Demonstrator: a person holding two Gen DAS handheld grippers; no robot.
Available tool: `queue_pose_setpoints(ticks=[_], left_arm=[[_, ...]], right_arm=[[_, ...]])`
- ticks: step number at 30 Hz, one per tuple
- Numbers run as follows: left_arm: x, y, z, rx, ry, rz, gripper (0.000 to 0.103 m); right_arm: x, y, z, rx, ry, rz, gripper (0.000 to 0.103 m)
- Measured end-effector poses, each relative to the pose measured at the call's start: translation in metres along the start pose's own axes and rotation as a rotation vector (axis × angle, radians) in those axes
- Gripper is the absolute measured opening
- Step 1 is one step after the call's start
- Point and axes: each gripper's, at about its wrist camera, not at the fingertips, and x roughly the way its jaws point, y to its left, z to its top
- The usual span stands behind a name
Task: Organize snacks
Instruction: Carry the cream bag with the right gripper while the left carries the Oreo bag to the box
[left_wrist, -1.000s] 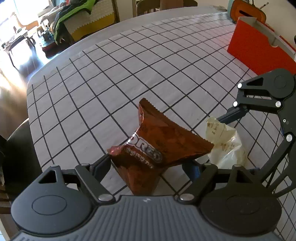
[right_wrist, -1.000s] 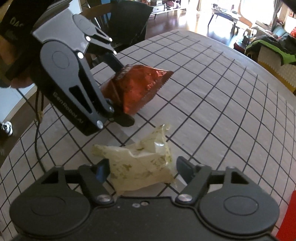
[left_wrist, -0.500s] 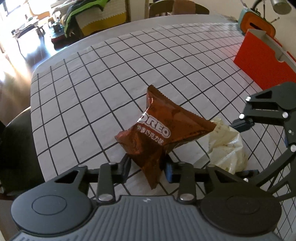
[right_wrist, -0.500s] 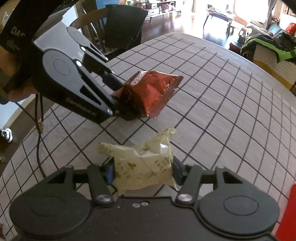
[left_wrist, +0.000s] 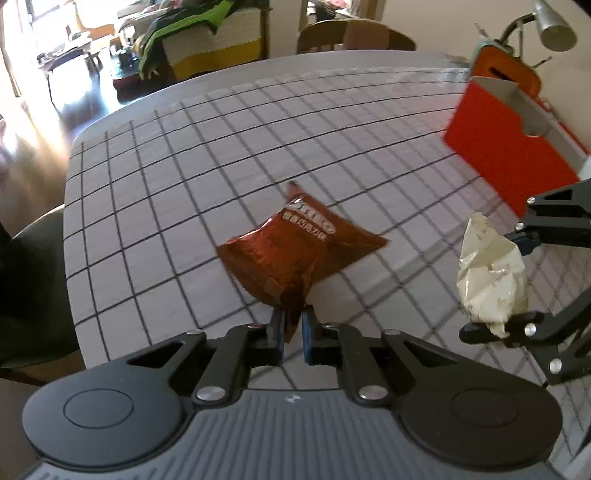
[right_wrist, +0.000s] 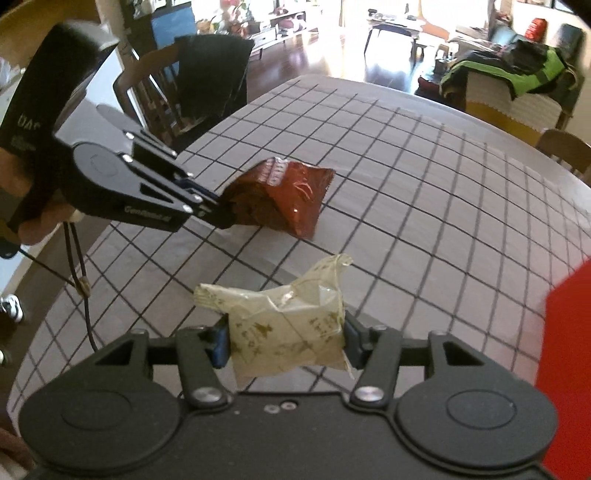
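A brown Oreo snack packet hangs above the checked table, pinched by its near edge in my left gripper, which is shut on it. The right wrist view shows the same packet sticking out from the left gripper. A cream, crumpled snack packet sits between the pads of my right gripper, which is shut on it and holds it off the table. In the left wrist view that cream packet shows at the right.
An open red box stands at the table's far right, its corner also at the right edge. The grid-patterned tablecloth covers the table. Chairs stand around it. A hand holds the left gripper.
Both grippers closed on their packets and lifted them off the table. The Oreo packet turned as it rose; the red box now looks nearer in both views.
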Motion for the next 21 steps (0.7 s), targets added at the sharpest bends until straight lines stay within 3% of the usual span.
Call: queue_pose_setpoints(ticks=[5, 10, 12, 14, 16, 21], left_arm=[[-0.02, -0.01, 0.004, 0.034, -0.028, -0.027, 0.009], [-0.025, -0.008, 0.014, 0.036, -0.032, 0.001, 0.012], [-0.027, -0.007, 0.018, 0.042, -0.045, 0.017, 0.024], [-0.031, -0.008, 0.02, 0.058, -0.061, 0.006, 0.063], [-0.036, -0.006, 0.021, 0.064, -0.095, 0.002, 0.083], [-0.017, -0.009, 0.033, 0.12, -0.067, 0.024, 0.083]], right_arm=[[-0.025, -0.003, -0.015, 0.049, -0.015, 0.008, 0.056], [-0.049, -0.004, -0.026, 0.109, -0.051, 0.019, 0.056], [-0.054, -0.005, -0.029, 0.137, -0.065, 0.026, 0.056], [-0.059, -0.006, -0.032, 0.162, -0.076, 0.03, 0.056], [-0.063, -0.007, -0.034, 0.183, -0.084, 0.039, 0.056], [-0.067, -0.008, -0.038, 0.216, -0.095, 0.05, 0.056]])
